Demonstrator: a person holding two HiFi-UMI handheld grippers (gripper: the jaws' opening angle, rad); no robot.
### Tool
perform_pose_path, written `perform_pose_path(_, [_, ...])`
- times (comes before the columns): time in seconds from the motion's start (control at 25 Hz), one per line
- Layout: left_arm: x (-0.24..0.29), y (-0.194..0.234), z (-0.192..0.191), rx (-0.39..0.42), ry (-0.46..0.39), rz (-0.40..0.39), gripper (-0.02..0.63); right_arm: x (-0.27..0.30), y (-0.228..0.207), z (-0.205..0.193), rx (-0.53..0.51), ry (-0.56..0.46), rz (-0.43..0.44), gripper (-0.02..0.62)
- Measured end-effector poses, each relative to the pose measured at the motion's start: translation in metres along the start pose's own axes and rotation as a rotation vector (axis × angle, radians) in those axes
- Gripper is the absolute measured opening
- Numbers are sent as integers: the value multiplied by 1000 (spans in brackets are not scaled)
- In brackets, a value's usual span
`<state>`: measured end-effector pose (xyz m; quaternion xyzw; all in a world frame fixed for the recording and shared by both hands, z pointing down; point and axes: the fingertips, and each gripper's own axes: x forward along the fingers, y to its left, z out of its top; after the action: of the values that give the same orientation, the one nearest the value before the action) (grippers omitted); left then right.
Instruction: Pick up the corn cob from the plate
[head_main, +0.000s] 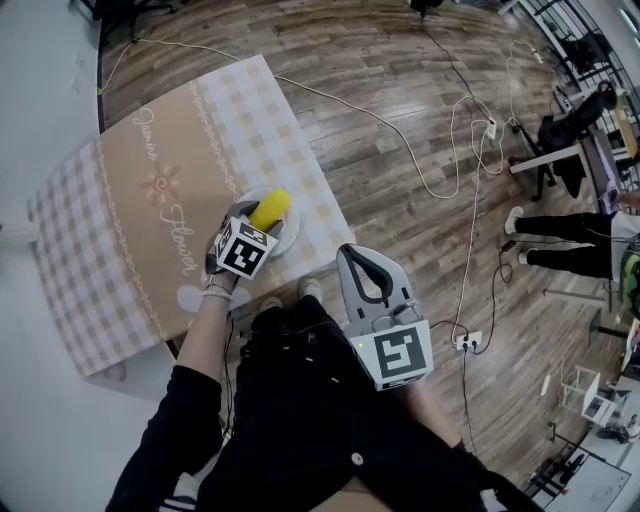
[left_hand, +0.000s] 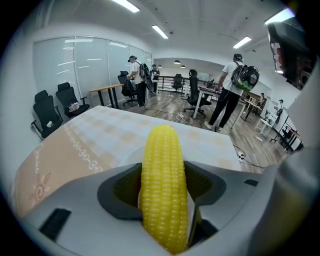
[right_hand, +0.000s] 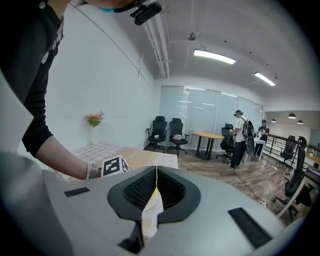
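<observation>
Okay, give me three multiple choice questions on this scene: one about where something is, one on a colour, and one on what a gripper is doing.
1. Where is the right gripper?
A. Off the table, held in the air near the person's legs
B. Resting on the table
C. Lying on the floor

2. What colour is the corn cob?
A. White
B. Yellow
C. Purple

3. The left gripper is:
A. Open and empty
B. Shut and empty
C. Shut on the corn cob

Answers:
1. A: the head view shows it to the right of the table edge, beside the dark trousers.
2. B: its kernels are plainly yellow.
3. C: the left gripper view shows a jaw pressed against each side of the cob.
</observation>
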<state>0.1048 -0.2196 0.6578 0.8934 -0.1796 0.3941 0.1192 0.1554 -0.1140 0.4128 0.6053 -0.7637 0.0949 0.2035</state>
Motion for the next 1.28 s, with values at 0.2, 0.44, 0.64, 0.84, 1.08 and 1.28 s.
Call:
perform_pose_path(0.2, [-5, 1, -1, -6, -3, 25, 259, 1, 1, 2, -7, -5, 8, 41])
perform_pose_path(0.44, [-15, 4, 4, -27, -33, 33, 259, 3, 4, 4, -13, -14, 26, 41])
perform_pose_path(0.64, [-24, 4, 2, -44, -36, 36, 259, 5, 8, 10, -22, -29, 43, 41])
perform_pose_path(0.84, [-35, 0, 3, -68, -62, 41, 259, 5, 12, 15, -40, -42, 60, 41])
perform_pose_path(1.08, [-48, -6, 8, -83, -95, 44, 259, 7, 13, 24, -58, -65, 76, 41])
perform_pose_path(1.28, [-61, -9, 16, -74, -121, 60, 259, 9, 13, 30, -74, -85, 86, 41])
